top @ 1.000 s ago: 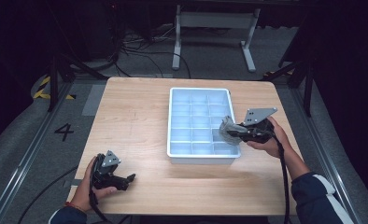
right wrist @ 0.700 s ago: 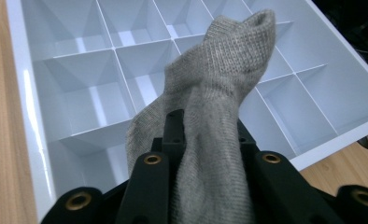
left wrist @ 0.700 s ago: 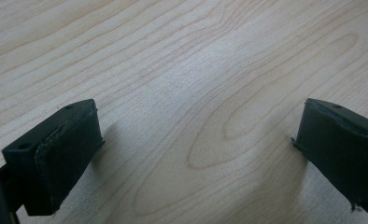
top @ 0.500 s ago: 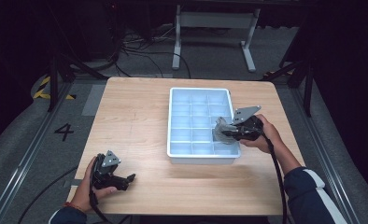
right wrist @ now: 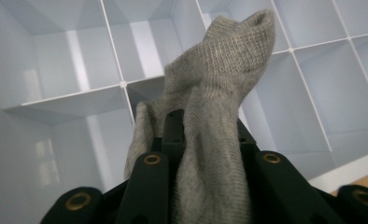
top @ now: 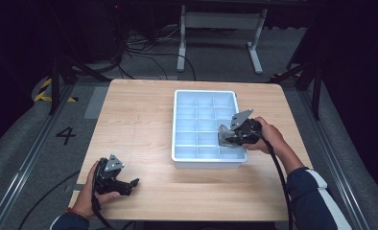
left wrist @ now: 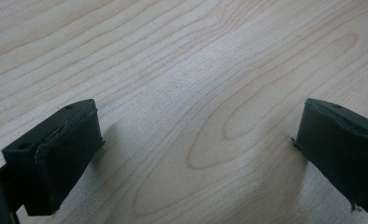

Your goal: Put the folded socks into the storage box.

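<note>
A grey knitted sock (right wrist: 210,98) is bunched between the jaws of my right gripper (right wrist: 205,135), which is shut on it. That gripper (top: 228,136) hangs over the right side of the white divided tray (top: 205,163), above its near right compartments, with the sock (top: 224,135) drooping at its tip. The cells seen past the sock hold nothing. My left gripper (top: 129,184) rests low at the table's near left corner. Its jaws stand wide apart over bare wood (left wrist: 196,93), with nothing between its pads (left wrist: 65,149).
The wooden table (top: 139,120) has free room left of the tray. Its near edge runs just below my left hand. Cables and a metal stand (top: 220,21) lie on the dark floor beyond the far edge.
My right gripper has moved left and down with the sock, from the tray's right rim to over its compartments. The left gripper has stayed put.
</note>
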Demonstrator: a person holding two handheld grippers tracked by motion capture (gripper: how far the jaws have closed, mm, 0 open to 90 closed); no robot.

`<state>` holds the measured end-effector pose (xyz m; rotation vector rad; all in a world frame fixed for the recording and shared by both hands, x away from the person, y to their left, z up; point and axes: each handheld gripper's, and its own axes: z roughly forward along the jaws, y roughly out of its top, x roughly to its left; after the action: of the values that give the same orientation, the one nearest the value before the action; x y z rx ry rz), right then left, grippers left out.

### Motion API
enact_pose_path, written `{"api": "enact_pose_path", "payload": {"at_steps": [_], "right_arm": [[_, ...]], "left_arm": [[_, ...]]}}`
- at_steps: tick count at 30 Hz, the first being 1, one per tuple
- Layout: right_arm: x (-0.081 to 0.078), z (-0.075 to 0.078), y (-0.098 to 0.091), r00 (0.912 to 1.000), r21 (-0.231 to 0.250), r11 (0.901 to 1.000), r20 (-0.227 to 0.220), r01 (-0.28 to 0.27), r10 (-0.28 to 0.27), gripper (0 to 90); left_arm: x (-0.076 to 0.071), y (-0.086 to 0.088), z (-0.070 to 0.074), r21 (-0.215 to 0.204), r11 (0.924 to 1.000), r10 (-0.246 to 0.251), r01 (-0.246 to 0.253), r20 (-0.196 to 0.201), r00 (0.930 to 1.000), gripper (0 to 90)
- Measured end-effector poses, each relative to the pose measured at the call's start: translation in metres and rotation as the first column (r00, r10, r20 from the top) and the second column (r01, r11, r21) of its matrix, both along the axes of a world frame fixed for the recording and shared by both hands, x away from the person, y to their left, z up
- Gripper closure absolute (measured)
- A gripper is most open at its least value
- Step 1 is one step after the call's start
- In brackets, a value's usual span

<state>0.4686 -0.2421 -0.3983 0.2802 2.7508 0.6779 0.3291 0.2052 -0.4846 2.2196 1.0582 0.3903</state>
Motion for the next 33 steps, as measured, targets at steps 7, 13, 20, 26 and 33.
{"api": "enact_pose_path", "payload": {"at_steps": [7, 13, 20, 26, 33], "right_arm": [[0.002, -0.006, 0.01, 0.9997, -0.077, 0.997, -0.023, -0.012, 0.01, 74.6], [0.006, -0.013, 0.018, 0.9969, -0.145, 0.9893, -0.079, -0.02, 0.009, 73.7], [0.006, -0.015, 0.017, 0.995, -0.129, 0.9916, -0.1, -0.007, -0.006, 72.6], [0.007, -0.016, 0.018, 0.9947, -0.145, 0.9894, -0.103, -0.007, -0.008, 72.5], [0.007, -0.016, 0.019, 0.9958, -0.156, 0.9877, -0.091, -0.002, -0.013, 68.9]], "left_arm": [[0.0, 0.0, 0.0, 0.0, 1.0, 0.0, 0.0, 0.0, 1.0, 0.5], [0.0, 0.0, 0.0, 0.0, 1.0, 0.0, 0.0, 0.0, 1.0, 0.5], [0.0, 0.0, 0.0, -0.001, 1.0, 0.001, -0.001, 0.0, 1.0, 0.5], [0.0, 0.0, 0.0, -0.001, 1.0, 0.001, -0.001, 0.0, 1.0, 0.5], [0.0, 0.0, 0.0, -0.001, 1.0, 0.001, -0.001, 0.0, 1.0, 0.5]]}}
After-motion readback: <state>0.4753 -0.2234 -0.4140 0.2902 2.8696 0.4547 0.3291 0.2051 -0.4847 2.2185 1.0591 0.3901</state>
